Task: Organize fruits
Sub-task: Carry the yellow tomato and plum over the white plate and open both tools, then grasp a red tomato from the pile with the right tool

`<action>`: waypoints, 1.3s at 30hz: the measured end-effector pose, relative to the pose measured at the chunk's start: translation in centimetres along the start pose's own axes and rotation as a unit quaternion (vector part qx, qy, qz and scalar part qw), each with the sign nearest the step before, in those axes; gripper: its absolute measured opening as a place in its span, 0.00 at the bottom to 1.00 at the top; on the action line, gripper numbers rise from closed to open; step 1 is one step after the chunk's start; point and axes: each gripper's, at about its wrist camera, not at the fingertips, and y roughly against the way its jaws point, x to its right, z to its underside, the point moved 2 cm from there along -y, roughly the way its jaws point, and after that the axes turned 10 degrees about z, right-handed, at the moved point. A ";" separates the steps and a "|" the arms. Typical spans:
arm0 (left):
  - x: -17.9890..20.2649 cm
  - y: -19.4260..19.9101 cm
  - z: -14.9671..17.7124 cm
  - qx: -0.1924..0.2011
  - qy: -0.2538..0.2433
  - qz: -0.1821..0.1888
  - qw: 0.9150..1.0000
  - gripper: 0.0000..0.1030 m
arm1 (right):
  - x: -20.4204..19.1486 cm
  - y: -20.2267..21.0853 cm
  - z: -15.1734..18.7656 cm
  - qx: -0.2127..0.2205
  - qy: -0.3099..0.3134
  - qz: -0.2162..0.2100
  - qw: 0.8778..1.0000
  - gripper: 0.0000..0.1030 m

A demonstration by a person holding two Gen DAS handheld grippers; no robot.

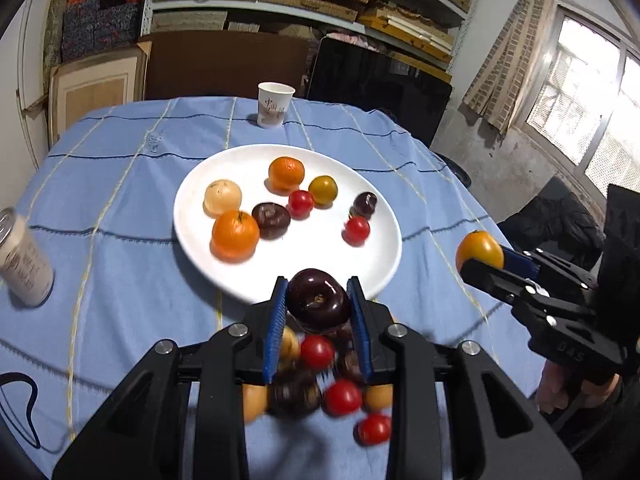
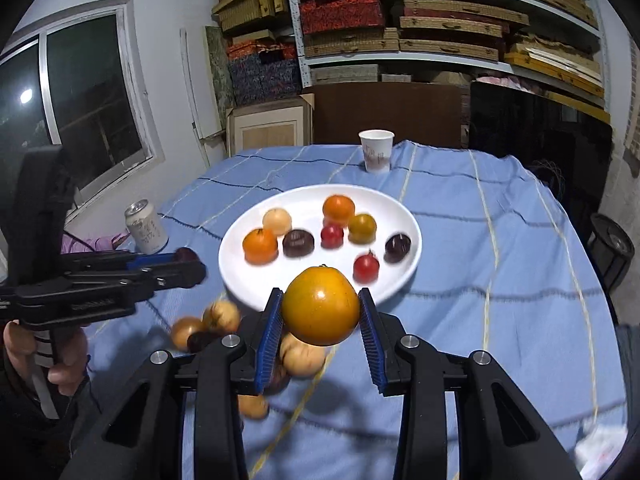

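A glossy dark purple fruit (image 1: 319, 299) is sitting clamped in the left gripper (image 1: 319, 304) above the blue tablecloth (image 1: 120, 280), near the white plate (image 1: 384, 264). The right gripper (image 2: 322, 312) is clutching a yellow-orange fruit (image 2: 321, 306). Only the right view is showing a drink can (image 2: 146, 227) upright.

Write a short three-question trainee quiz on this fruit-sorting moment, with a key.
1. True or false: the left tool is shut on a dark purple fruit.
2. How many fruits lie on the white plate?
3. Which object stands on the blue cloth beyond the plate's far side?
A. paper cup
B. drink can
C. glass bowl

Key
1. True; its blue pads press both sides of the fruit.
2. Eight.
3. A, the paper cup. The drink can stands off to the plate's side, and the right tool is shut on a yellow-orange fruit.
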 end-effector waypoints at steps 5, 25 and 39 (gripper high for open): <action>-1.9 -4.2 -2.6 -0.031 0.020 -0.006 0.999 0.28 | 0.4 -5.0 -2.0 -0.035 0.009 -0.008 0.999 0.37; -2.6 -1.3 0.4 -0.006 0.028 0.012 1.000 0.68 | 0.2 -5.0 0.0 -0.037 0.003 -0.003 0.999 0.55; -5.1 3.1 8.6 -0.018 0.014 -0.056 0.998 0.75 | -9.1 -0.4 10.2 -0.109 0.067 -0.035 0.991 0.53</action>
